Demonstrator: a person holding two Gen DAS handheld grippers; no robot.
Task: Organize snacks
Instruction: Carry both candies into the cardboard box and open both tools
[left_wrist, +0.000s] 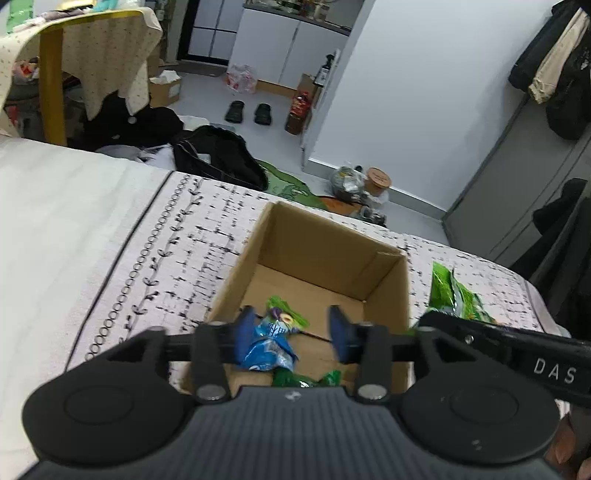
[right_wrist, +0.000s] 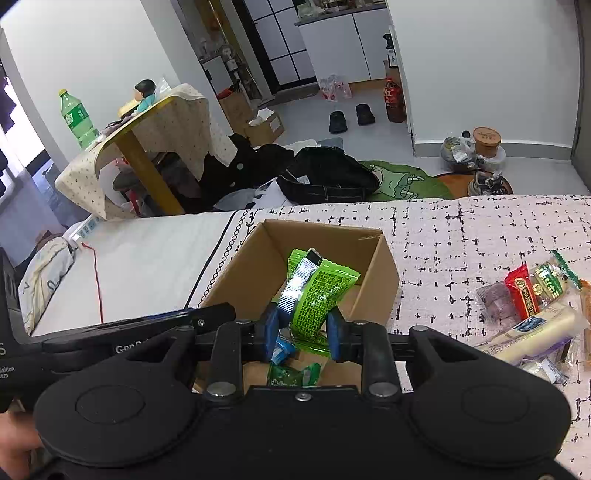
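Over the cardboard box (right_wrist: 384, 280) on the bed, right gripper (right_wrist: 303, 326) fingers pinch a green snack packet (right_wrist: 314, 291). Left gripper (left_wrist: 291, 326) fingers gape, empty, above a blue packet (left_wrist: 267, 347) inside. Placing step; next: release, then fetch from the snack pile (right_wrist: 535, 314) at right.

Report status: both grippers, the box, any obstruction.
Left gripper open over cardboard box. Right gripper shut on green packet, above the box. Nothing blocking the drop.
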